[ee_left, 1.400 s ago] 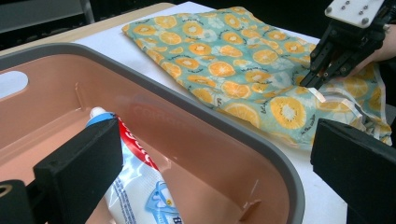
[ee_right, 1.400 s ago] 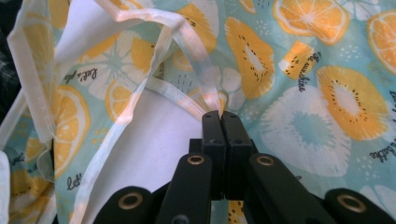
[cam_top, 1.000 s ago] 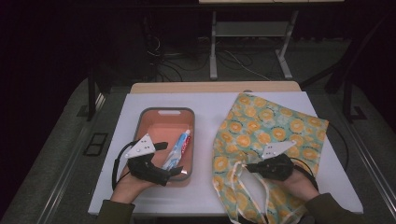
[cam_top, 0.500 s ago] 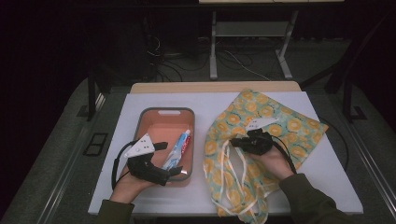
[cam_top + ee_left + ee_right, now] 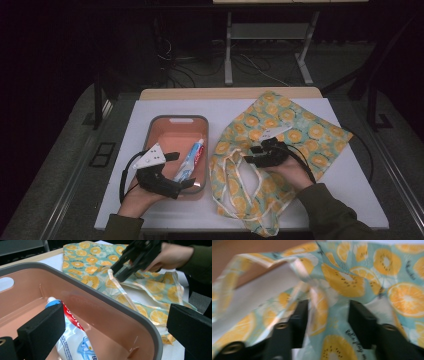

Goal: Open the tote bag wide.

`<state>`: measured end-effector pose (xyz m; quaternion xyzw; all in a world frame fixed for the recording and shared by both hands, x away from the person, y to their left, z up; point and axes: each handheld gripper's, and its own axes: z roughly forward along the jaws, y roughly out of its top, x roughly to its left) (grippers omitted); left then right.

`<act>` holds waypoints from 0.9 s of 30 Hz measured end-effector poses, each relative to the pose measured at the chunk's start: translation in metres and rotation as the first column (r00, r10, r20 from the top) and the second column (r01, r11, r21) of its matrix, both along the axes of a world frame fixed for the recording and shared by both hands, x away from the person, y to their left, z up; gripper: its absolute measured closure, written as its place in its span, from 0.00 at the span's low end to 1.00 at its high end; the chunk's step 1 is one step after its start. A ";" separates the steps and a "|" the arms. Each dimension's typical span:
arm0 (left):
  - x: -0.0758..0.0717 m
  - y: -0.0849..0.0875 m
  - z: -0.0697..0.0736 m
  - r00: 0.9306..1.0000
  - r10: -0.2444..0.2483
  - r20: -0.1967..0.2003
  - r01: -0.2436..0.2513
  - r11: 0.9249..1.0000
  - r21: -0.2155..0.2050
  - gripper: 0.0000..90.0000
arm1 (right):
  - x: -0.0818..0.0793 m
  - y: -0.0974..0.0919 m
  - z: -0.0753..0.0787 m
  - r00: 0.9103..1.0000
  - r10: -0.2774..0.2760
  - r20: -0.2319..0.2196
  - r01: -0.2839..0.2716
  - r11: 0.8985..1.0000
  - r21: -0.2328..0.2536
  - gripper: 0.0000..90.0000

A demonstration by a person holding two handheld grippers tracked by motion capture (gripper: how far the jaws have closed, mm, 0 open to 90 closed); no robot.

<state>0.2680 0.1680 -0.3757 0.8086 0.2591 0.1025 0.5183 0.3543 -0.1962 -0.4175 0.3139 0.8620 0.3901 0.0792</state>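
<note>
The work in hand appears to be packing the toothpaste into the bag, and the present step is opening the bag's mouth.

The teal fabric drawstring bag printed with orange slices (image 5: 295,132) lies flat on the white table top (image 5: 350,200), just right of the salmon-pink plastic tray with a grey rim (image 5: 176,120). The white, red and blue toothpaste tube (image 5: 190,160) rests inside the tray against its right wall.

The right gripper (image 5: 257,154) sits over the bag's left portion, near the pale cords. Its jaws have just been opening and now stand partly apart. In the right gripper view a fold of the bag's cloth (image 5: 324,312) rises between them, but the pads do not press on it.

The left gripper (image 5: 182,172) hovers at the tray's near right corner. Its jaws are wide: one is inside the tray beside the tube, the other outside the rim. It holds nothing.

Against the earlier frames, the right hand has shifted from the bag's lower right toward its left side, and the bag's lower edge and cords lie rearranged. The left gripper, tray and tube are unchanged.

In my judgement the next move calls for the right jaws to close on the upper layer of cloth alone and lift it. Taking both layers would keep the mouth shut.
</note>
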 end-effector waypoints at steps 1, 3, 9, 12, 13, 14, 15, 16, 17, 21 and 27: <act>0.000 0.000 0.000 1.000 0.000 0.000 0.000 1.000 0.000 0.00 | -0.004 -0.003 0.005 1.000 0.011 0.005 -0.011 1.000 0.009 0.47; 0.000 0.000 0.000 1.000 -0.001 0.000 0.001 1.000 -0.002 0.00 | -0.015 -0.009 0.014 0.999 0.036 0.019 -0.036 0.999 0.018 0.44; 0.000 0.000 0.000 1.000 0.000 0.001 0.000 1.000 0.000 0.00 | -0.055 -0.020 0.023 0.990 0.141 0.024 -0.142 0.988 0.052 0.40; 0.000 -0.001 0.000 1.000 0.000 0.001 0.000 1.000 0.001 0.00 | -0.068 -0.021 0.020 0.983 0.185 0.015 -0.186 0.981 0.054 0.39; 0.000 -0.001 0.000 1.000 0.000 0.001 0.000 1.000 0.001 0.00 | -0.074 -0.021 0.018 0.979 0.205 0.012 -0.206 0.977 0.055 0.39; 0.000 -0.001 0.000 1.000 0.000 0.001 0.000 1.000 0.001 0.00 | -0.085 -0.019 0.014 0.971 0.240 0.005 -0.240 0.969 0.054 0.39; 0.000 -0.001 0.000 1.000 0.000 0.001 0.000 1.000 0.001 0.00 | -0.085 -0.019 0.014 0.971 0.240 0.005 -0.240 0.969 0.054 0.39; 0.000 -0.001 0.000 1.000 0.000 0.001 0.000 1.000 0.001 0.00 | -0.089 -0.017 0.012 0.966 0.257 -0.003 -0.256 0.965 0.053 0.39; 0.000 -0.001 0.000 1.000 0.000 0.001 0.000 1.000 0.001 0.00 | -0.097 -0.011 0.008 0.958 0.286 -0.011 -0.285 0.958 0.042 0.40; 0.000 0.000 0.000 1.000 -0.002 0.003 0.002 1.000 0.001 0.00 | -0.106 0.005 0.003 0.939 0.343 -0.023 -0.342 0.939 0.036 0.41; 0.000 -0.001 0.000 1.000 -0.001 0.003 0.001 1.000 0.001 0.00 | -0.119 0.024 -0.004 0.908 0.419 -0.031 -0.418 0.908 0.021 0.49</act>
